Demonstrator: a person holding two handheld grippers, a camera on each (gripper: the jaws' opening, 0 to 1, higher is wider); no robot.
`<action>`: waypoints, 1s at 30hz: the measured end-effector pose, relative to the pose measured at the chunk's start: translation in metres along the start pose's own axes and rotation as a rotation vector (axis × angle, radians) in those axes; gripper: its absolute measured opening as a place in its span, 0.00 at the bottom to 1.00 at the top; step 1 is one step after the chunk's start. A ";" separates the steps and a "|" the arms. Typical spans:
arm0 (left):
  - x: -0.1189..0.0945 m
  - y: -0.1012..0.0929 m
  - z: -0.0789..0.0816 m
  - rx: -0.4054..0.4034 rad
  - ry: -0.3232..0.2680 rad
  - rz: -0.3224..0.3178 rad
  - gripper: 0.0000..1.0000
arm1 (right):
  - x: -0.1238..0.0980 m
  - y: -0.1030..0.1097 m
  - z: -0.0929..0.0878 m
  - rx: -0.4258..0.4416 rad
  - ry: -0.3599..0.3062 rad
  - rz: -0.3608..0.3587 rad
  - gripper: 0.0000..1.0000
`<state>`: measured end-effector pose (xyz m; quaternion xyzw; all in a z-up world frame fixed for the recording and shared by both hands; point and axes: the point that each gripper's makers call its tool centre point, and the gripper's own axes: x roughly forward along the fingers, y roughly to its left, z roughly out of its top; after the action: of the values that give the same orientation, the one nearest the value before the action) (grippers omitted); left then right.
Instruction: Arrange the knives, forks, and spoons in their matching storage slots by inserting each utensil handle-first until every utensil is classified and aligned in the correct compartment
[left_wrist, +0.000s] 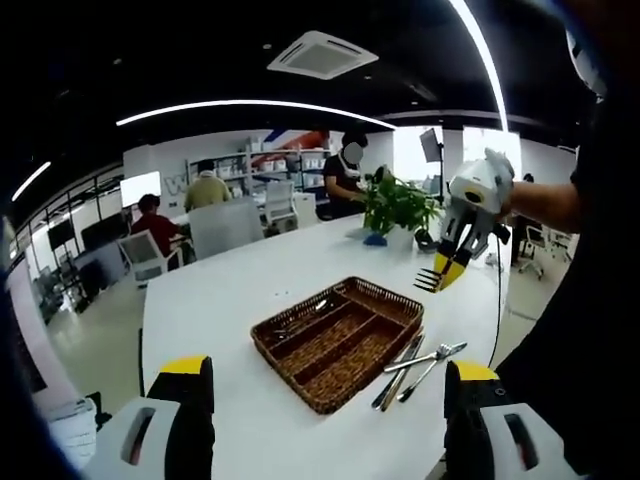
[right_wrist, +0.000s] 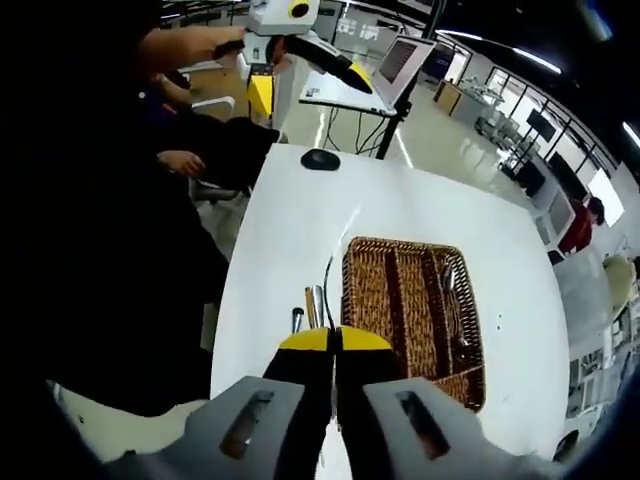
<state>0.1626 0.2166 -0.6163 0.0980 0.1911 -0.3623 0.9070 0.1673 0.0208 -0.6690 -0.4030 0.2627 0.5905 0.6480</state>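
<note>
A white table (left_wrist: 290, 280) spread across the left gripper view, from about 9 o'clock down past the centre. On it, just below the centre, sat a brown wicker tray (left_wrist: 338, 342) divided into long slots; some utensils (left_wrist: 300, 318) lay in its slot towards 10 o'clock, too small to tell apart. Just beside the tray's edge at 4 o'clock lay loose cutlery (left_wrist: 412, 362) flat on the table, among it a fork. A potted plant (left_wrist: 398, 208) stood at the table's far end, towards 1 o'clock.

The left gripper (left_wrist: 325, 385) rose from 6 o'clock, its yellow-tipped jaws spread wide apart with nothing between them. At 2 o'clock the right gripper (left_wrist: 446, 272) hung in the air above the table, held by a hand (left_wrist: 535, 200); its tips looked drawn together, and a dark toothed shape at the tips was too small to identify.

In the right gripper view the jaws stood pressed together at 6 o'clock, with the handles of the loose cutlery (right_wrist: 308, 310) just above the tips; whether anything was pinched, I could not tell. The tray (right_wrist: 412, 312) lay to the right of centre. A dark mouse (right_wrist: 320, 159) rested on the table (right_wrist: 400, 210) towards 12 o'clock, and the left gripper (right_wrist: 262, 95) showed at 11 o'clock.
</note>
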 end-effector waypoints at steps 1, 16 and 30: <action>0.000 0.000 0.001 -0.003 -0.005 0.003 1.00 | 0.000 -0.002 0.001 -0.012 0.001 0.000 0.00; -0.001 0.012 0.000 -0.005 -0.015 0.025 1.00 | 0.007 -0.014 0.006 -0.068 0.009 -0.008 0.00; -0.002 0.011 -0.005 -0.013 -0.006 0.031 1.00 | 0.013 -0.036 0.009 -0.096 0.022 -0.008 0.00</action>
<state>0.1676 0.2272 -0.6196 0.0936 0.1892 -0.3474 0.9136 0.2030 0.0363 -0.6670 -0.4409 0.2395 0.5956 0.6273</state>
